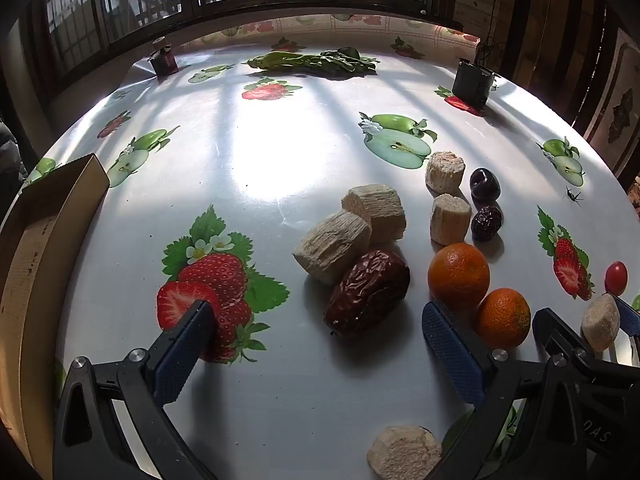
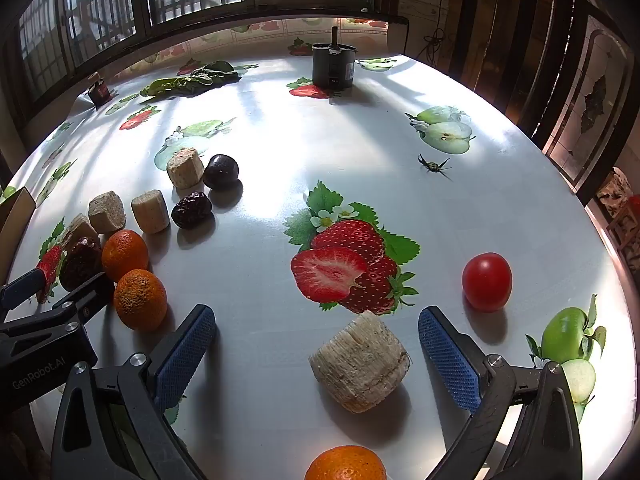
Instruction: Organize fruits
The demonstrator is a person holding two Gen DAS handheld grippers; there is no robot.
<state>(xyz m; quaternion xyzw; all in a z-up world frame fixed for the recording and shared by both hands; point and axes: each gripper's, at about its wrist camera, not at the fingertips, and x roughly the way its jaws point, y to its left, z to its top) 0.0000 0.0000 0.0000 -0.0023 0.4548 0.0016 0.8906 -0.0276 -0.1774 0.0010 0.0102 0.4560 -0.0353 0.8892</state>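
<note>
My left gripper (image 1: pixel 316 320) is open, low over the table, with a large red date (image 1: pixel 368 294) between its fingers. Two pale cut chunks (image 1: pixel 352 228) lie just beyond the date. Two oranges (image 1: pixel 459 274) sit by its right finger. My right gripper (image 2: pixel 318 334) is open around a pale ribbed chunk (image 2: pixel 360 364). A cherry tomato (image 2: pixel 487 281) lies to its right, an orange (image 2: pixel 346 463) at the bottom edge. Two oranges (image 2: pixel 125 255) and my left gripper (image 2: pixel 56 292) show at the left. A dark plum (image 2: pixel 221 171) and a small date (image 2: pixel 191 209) lie farther back.
A cardboard box (image 1: pixel 44 240) stands at the left table edge. Leafy greens (image 1: pixel 316 62), a small jar (image 1: pixel 164 60) and a dark cylinder (image 2: pixel 334 66) stand at the far side. The fruit-print tablecloth (image 1: pixel 248 152) is brightly sunlit. An insect-like speck (image 2: pixel 433 166) lies on it.
</note>
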